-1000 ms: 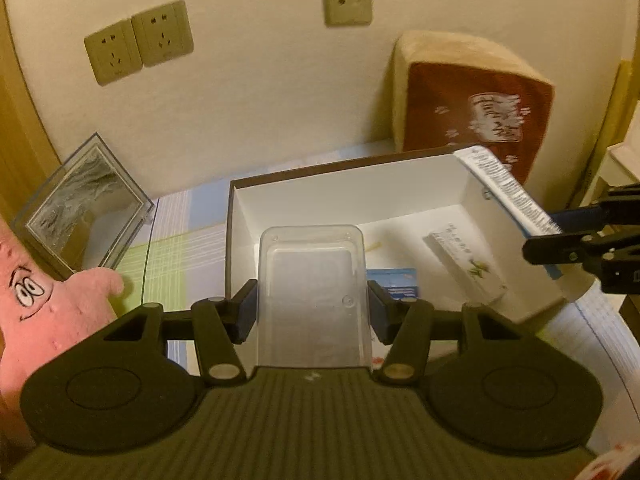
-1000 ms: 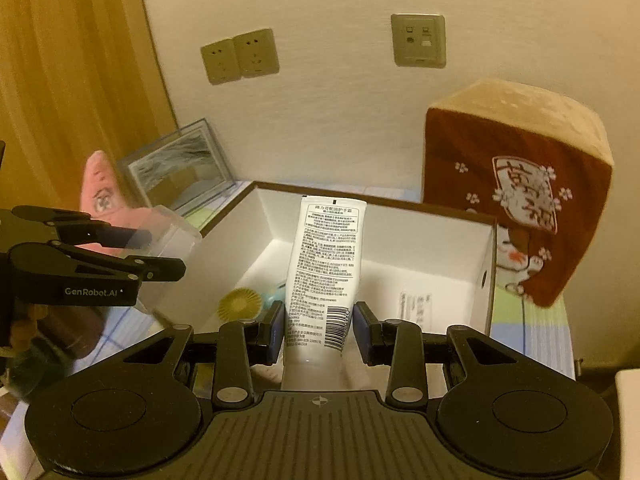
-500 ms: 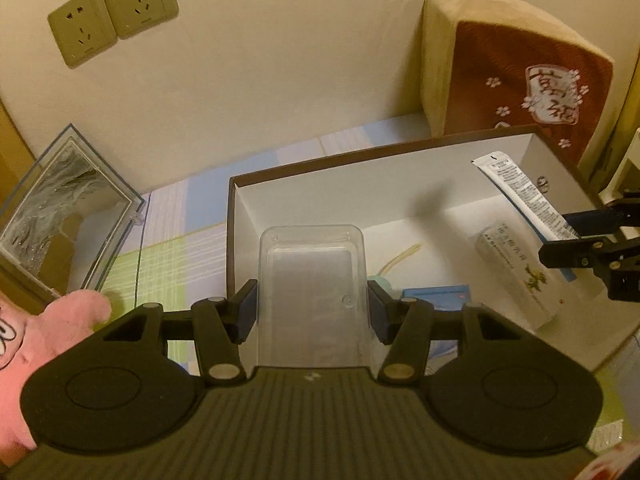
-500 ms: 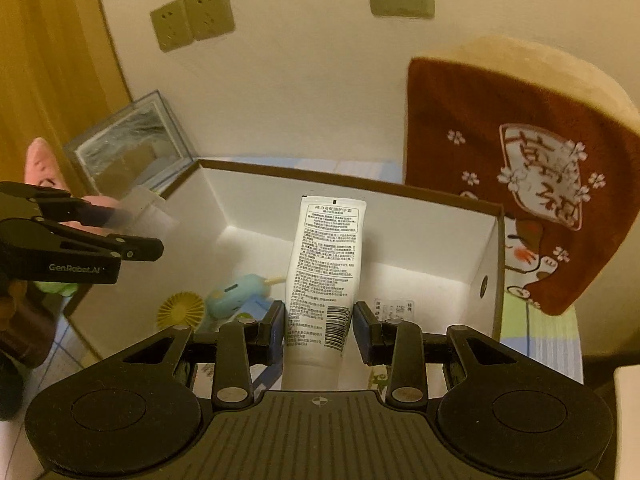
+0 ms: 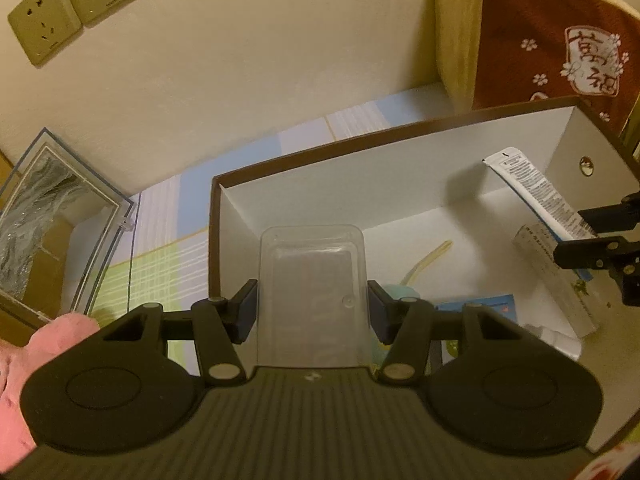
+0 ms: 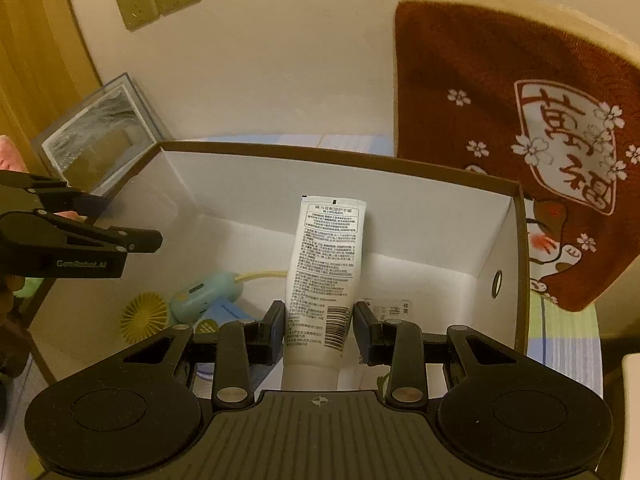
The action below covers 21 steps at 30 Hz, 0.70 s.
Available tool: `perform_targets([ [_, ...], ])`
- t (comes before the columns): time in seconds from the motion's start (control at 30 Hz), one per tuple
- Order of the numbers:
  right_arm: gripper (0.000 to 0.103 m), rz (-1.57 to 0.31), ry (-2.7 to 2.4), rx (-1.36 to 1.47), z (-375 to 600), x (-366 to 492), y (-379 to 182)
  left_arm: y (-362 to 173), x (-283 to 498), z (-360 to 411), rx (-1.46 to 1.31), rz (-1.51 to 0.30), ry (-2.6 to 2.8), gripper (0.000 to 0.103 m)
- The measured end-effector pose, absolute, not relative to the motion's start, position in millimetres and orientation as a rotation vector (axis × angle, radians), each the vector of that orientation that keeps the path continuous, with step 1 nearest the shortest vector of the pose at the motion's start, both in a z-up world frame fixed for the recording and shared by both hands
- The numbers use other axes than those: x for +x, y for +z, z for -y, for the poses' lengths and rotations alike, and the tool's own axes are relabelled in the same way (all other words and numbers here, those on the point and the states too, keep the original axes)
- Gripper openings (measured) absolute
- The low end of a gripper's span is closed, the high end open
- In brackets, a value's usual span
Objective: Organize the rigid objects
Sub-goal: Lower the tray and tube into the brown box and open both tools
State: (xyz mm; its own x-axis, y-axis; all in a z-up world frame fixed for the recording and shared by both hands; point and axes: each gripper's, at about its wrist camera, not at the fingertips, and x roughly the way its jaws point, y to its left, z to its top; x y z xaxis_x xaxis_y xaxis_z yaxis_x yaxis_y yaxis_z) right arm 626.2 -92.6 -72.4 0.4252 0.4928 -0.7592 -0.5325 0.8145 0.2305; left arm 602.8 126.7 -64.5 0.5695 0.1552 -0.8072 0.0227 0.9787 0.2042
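Observation:
My left gripper [image 5: 312, 304] is shut on a clear plastic case [image 5: 312, 284], held over the left end of a white cardboard box with a brown rim [image 5: 360, 136]. My right gripper [image 6: 320, 322] is shut on a white printed tube [image 6: 326, 268], cap end toward me, hanging over the middle of the box [image 6: 340, 158]. In the left wrist view the tube [image 5: 536, 194] and the right gripper [image 5: 600, 232] show at the right edge. In the right wrist view the left gripper [image 6: 132, 224] reaches in from the left.
On the box floor lie a small teal fan with a yellow grille [image 6: 192, 300], a blue card [image 5: 488, 306], a white carton [image 5: 560, 280] and a label [image 6: 390, 308]. A brown cushion [image 6: 520, 140] stands behind the box, a framed picture [image 5: 52, 216] and pink plush [image 5: 36, 356] to its left.
Both grippers have come forward and down toward the box, which now looms larger. The case and the tube stay gripped as before. The wall sockets have slid toward the top of both views.

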Motion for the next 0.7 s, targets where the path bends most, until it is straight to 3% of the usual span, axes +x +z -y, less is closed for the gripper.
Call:
perform_targets([
  [0.7, 0.037, -0.968, 0.622, -0.010, 92, 634, -82, -76, 614, -131, 0.187, -0.961, 0.086, 0.056],
])
